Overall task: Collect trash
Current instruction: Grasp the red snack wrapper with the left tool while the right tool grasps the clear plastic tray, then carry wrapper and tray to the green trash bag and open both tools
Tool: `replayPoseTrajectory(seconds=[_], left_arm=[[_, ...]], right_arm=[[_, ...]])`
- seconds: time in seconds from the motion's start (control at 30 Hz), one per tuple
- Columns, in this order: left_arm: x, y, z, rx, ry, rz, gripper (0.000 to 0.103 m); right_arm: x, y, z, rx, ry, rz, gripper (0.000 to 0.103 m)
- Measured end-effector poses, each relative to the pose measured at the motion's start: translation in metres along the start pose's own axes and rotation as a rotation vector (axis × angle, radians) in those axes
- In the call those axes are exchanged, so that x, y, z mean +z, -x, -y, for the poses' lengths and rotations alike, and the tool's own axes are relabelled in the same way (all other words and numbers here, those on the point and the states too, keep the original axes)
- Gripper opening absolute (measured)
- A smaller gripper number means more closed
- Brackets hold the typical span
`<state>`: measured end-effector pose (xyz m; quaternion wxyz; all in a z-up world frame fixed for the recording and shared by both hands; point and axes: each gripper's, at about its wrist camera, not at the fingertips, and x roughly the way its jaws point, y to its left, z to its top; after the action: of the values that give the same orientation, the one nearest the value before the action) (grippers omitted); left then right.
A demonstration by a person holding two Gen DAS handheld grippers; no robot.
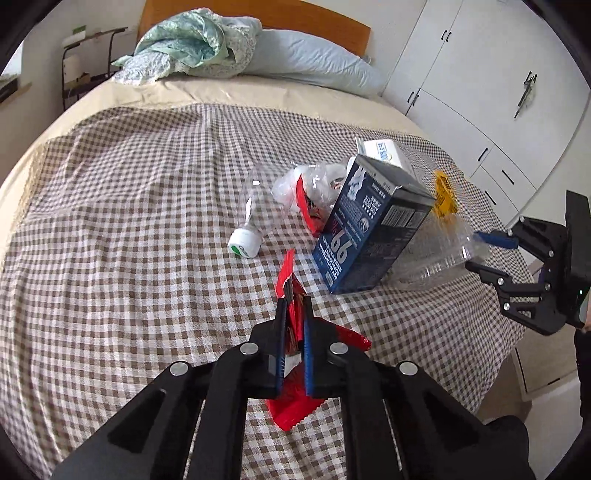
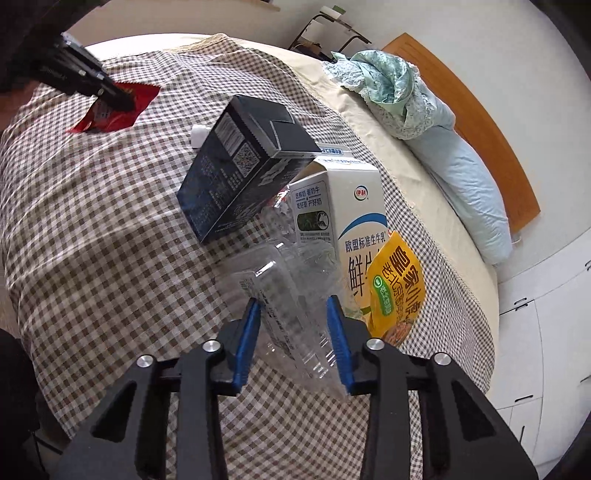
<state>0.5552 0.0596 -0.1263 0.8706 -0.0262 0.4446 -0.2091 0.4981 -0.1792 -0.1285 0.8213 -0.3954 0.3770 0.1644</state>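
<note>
Checked brown-and-white cloth (image 1: pixel 140 206) is covering a bed (image 1: pixel 110 99) with a wooden headboard (image 1: pixel 317 29), a pale blue pillow (image 1: pixel 306 59) and a crumpled green blanket (image 1: pixel 184 44); white cupboards (image 1: pixel 480 74) are standing to its right.

Going from left to right in the left wrist view, a clear plastic bottle (image 1: pixel 255 218) with a white cap is lying on the cloth, then a crumpled clear bag (image 1: pixel 314 184), then a dark blue carton (image 1: pixel 373 225) tilted on its edge, its big "99" reading upside down. Only this view is showing the bottle's body. The left claw (image 1: pixel 294 306) is pinching a red wrapper (image 1: pixel 291 332), its jaws nearly together on the foil.

The right wrist view is giving what the other hides: a white milk carton (image 2: pixel 343 206) standing behind the blue one, printed with Chinese characters and a small red logo, and a yellow snack pouch (image 2: pixel 397 288) with a green badge leaning against it. The right claw (image 2: pixel 293 306) is closing its blue pads (image 2: pixel 247 332) on a clear plastic clamshell tray (image 2: pixel 291 314), narrow jaws touching both its sides. A barcode and a QR code are showing on the blue carton here.
</note>
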Motion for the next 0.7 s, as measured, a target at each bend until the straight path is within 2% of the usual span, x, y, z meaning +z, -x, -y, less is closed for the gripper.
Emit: replayPoseTrajectory(seconds=[0.2,0.4,0.57,0.7], left_arm=[[0.003,0.032,0.018,0.049,0.063,0.050,0.005],[0.003,0.075,0.039,0.066,0.102,0.085,0.005],[0.002,0.105,0.073,0.054,0.081,0.088,0.005],[-0.004,0.122,0.117,0.049,0.013,0.105,0.005]], right_arm=[[-0.016,0.034,0.002,-0.023,-0.056,0.019,0.022],[-0.029,0.085,0.002,-0.051,-0.087,0.057,0.022],[-0.048,0.127,0.011,-0.072,-0.157,0.089,0.022],[-0.074,0.160,0.018,-0.118,-0.197,0.103,0.022]])
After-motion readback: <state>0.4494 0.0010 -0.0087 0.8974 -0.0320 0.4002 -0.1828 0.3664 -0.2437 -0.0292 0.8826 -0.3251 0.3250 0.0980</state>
